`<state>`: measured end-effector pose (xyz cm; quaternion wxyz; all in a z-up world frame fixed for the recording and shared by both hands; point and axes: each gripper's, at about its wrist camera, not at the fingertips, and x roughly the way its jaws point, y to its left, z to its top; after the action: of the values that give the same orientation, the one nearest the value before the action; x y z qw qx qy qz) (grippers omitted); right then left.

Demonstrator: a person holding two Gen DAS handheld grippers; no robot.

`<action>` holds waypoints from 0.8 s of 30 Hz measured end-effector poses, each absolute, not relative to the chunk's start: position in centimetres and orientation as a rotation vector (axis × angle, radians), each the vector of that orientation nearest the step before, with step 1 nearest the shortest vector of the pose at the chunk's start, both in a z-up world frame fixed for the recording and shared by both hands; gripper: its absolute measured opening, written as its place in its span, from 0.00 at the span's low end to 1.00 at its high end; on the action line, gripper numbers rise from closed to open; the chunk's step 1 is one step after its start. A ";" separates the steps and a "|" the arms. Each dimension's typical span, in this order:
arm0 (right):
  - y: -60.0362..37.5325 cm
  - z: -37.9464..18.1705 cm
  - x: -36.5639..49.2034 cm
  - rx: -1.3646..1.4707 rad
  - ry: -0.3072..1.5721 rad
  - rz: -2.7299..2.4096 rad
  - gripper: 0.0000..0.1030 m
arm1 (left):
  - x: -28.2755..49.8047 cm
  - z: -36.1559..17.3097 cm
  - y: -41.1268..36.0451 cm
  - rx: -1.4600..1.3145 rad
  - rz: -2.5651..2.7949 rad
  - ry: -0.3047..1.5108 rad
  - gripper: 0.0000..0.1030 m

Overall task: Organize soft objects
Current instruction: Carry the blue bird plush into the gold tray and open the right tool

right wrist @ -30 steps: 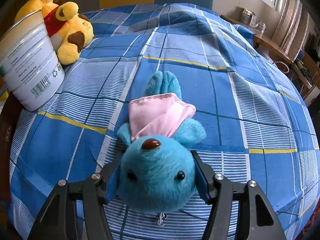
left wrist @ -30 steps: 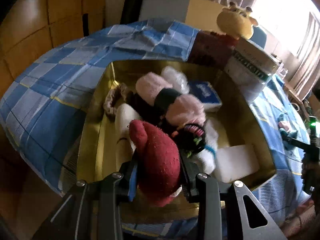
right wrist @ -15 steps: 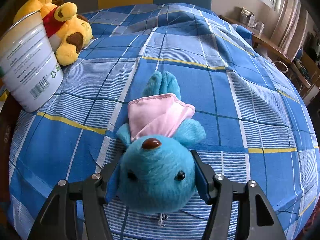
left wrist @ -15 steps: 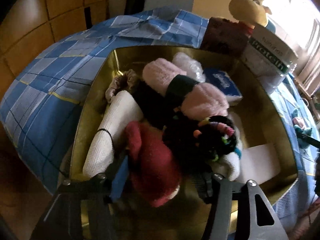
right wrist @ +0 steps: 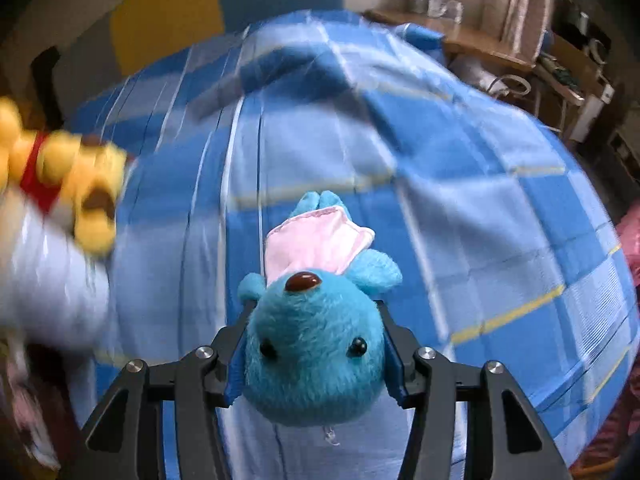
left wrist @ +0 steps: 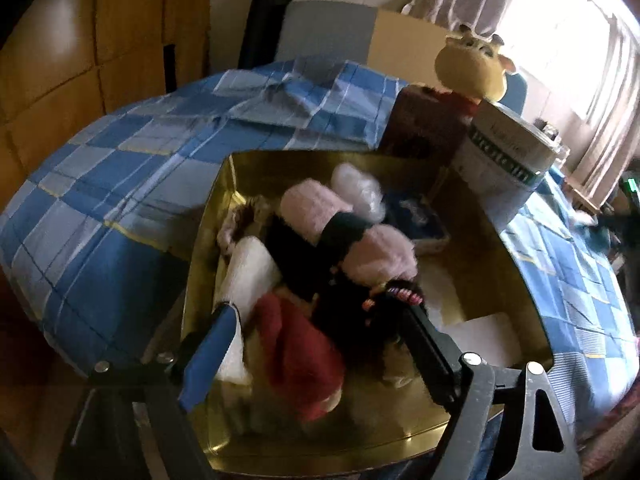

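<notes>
Two tongs at work over one bed: one letting go above a gold box, one gripping a blue plush toy.

The left tongs (left wrist: pixel 316 344) hang over the near end of the gold box (left wrist: pixel 204 240), jaws spreading wide, with one red soft toy (left wrist: pixel 300 360) lying loose between them inside the box. Past it lie one black bundle with coloured bands (left wrist: pixel 360 320), one white roll (left wrist: pixel 248 276), two pink fluffy pieces (left wrist: pixel 312 208) and one blue packet (left wrist: pixel 416 216). Beyond the box's far corner stand one white tub (left wrist: pixel 504 160) and one yellow plush (left wrist: pixel 472 64). The right tongs (right wrist: pixel 312 356) are closing on the head of the one blue plush toy (right wrist: pixel 312 352), pads pressing its sides, above the checked bed (right wrist: pixel 480 220).
</notes>
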<state>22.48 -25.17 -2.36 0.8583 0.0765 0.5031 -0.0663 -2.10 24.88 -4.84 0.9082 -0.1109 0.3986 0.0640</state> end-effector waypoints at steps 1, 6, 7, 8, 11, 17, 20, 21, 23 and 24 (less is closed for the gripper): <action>-24.9 -1.0 23.8 0.161 1.046 -0.152 0.53 | -2.2 -4.6 24.9 -0.229 0.125 0.814 0.88; -20.1 7.8 30.2 0.094 0.941 -0.166 0.53 | -2.4 -3.7 25.4 -0.238 0.101 0.782 0.91; -18.6 9.5 31.2 0.078 0.914 -0.153 0.53 | -2.4 -3.5 25.7 -0.242 0.102 0.779 0.92; -16.8 11.4 32.1 0.061 0.880 -0.134 0.53 | -2.5 -3.5 25.8 -0.245 0.102 0.778 0.92; -10.8 16.9 34.4 0.014 0.770 -0.054 0.53 | -2.6 -3.6 26.2 -0.249 0.116 0.776 0.95; 3.5 22.6 32.1 -0.098 0.591 0.296 0.53 | -2.8 -3.8 27.6 -0.287 0.145 0.779 0.96; 8.8 20.6 27.8 -0.202 0.580 0.471 0.53 | -3.0 -3.6 28.1 -0.302 0.156 0.766 0.96; 10.3 19.3 26.1 -0.234 0.592 0.532 0.53 | -3.1 -3.5 28.3 -0.304 0.165 0.762 0.96; 12.6 15.6 22.7 -0.307 0.631 0.627 0.53 | -3.2 -3.5 28.6 -0.308 0.178 0.759 0.96; 13.4 13.0 20.8 -0.345 0.669 0.660 0.53 | -3.2 -3.4 28.7 -0.310 0.185 0.758 0.96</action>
<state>20.78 13.36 13.04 0.8773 -0.1653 0.3206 0.3165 -3.22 28.68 -3.41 0.9132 -0.1506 0.3678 0.0898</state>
